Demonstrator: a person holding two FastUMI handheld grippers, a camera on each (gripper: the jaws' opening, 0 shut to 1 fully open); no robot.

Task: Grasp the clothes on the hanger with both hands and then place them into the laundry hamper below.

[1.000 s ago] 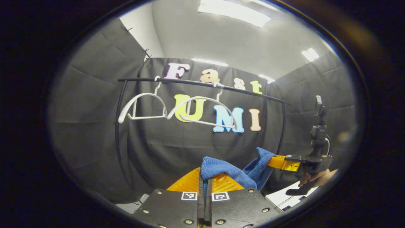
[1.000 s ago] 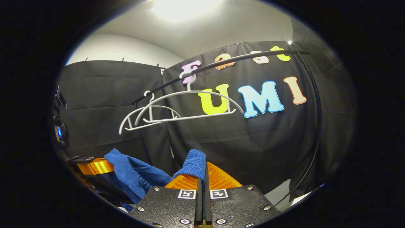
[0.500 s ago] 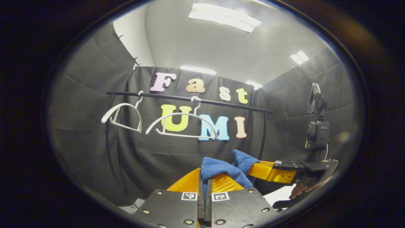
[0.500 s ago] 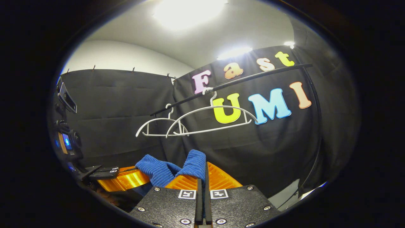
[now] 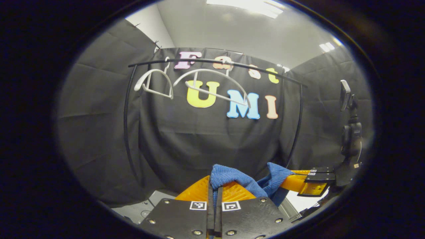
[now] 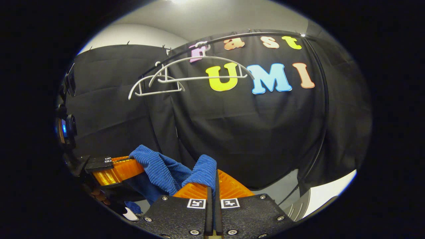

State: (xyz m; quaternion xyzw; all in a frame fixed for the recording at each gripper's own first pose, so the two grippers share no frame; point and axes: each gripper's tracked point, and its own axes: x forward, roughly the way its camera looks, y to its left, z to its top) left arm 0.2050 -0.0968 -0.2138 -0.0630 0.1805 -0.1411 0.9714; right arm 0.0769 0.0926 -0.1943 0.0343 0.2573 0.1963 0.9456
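While both claws, left claw [image 5: 215, 190] and right claw [image 6: 212, 191], pinch the blue cloth [image 6: 166, 167] well below the bare hangers [image 6: 186, 74] at 12 o'clock, lower together, level, toward 6 o'clock, without pulling apart.

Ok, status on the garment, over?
Left hand-held gripper and right hand-held gripper both shut on blue garment. Off the white hangers. Hamper unseen.
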